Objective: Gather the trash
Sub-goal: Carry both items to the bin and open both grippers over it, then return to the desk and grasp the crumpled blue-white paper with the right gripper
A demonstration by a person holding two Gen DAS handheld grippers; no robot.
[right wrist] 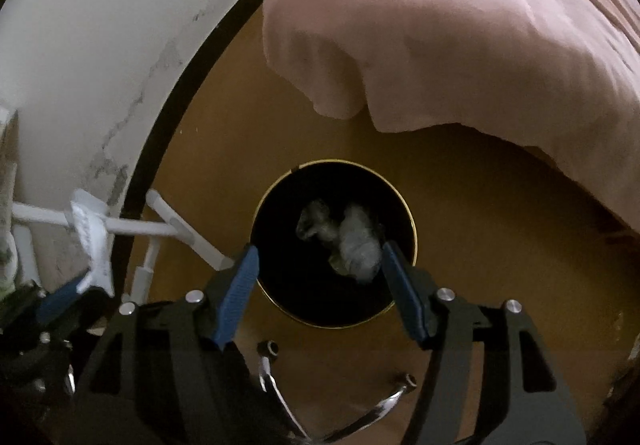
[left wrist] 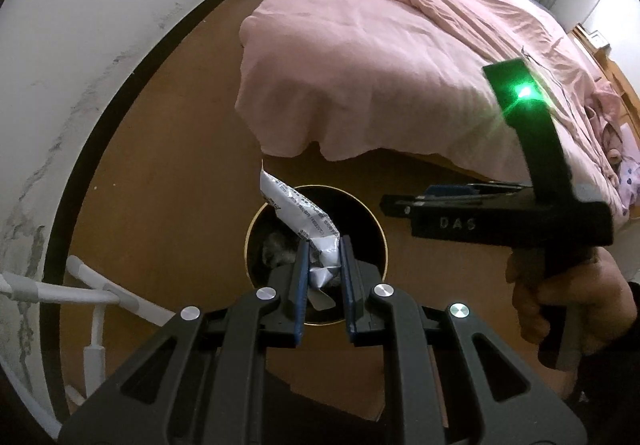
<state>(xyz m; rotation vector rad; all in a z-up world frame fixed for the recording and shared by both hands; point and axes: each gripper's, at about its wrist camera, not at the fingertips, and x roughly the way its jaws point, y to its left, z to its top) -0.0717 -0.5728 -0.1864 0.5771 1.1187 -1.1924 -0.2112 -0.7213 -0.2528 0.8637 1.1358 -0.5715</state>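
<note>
Left wrist view: left gripper (left wrist: 325, 265) points steeply down over a round black trash bin (left wrist: 256, 221) with a thin gold rim, standing on the brown floor (left wrist: 160, 165). Its blue pads are clamped on the lower end of a white printed wrapper (left wrist: 298, 217). Wrapper's long axis runs diagonally, from the pads up and to the left; free end sticks out past the bin rim on the far left side, corner pointing up. Crumpled grey trash (left wrist: 280, 251) lies in the bin below the wrapper.

Right gripper (left wrist: 394, 205) enters from the right, held in a hand (left wrist: 560, 297), green light lit on its upright bracket; from this side I cannot tell how its jaws stand.

Right wrist view: right gripper (right wrist: 320, 257) hangs above the same bin (right wrist: 280, 297), jaws well apart, nothing between the pads. Crumpled grey wads (right wrist: 352, 241) rest inside the bin. Left gripper (right wrist: 70, 291) shows at the left edge with the wrapper (right wrist: 93, 245) in its pads.

Pink bed cover (left wrist: 380, 57) hangs just behind the bin. White rack (left wrist: 92, 297) stands by the wall (left wrist: 80, 45).
</note>
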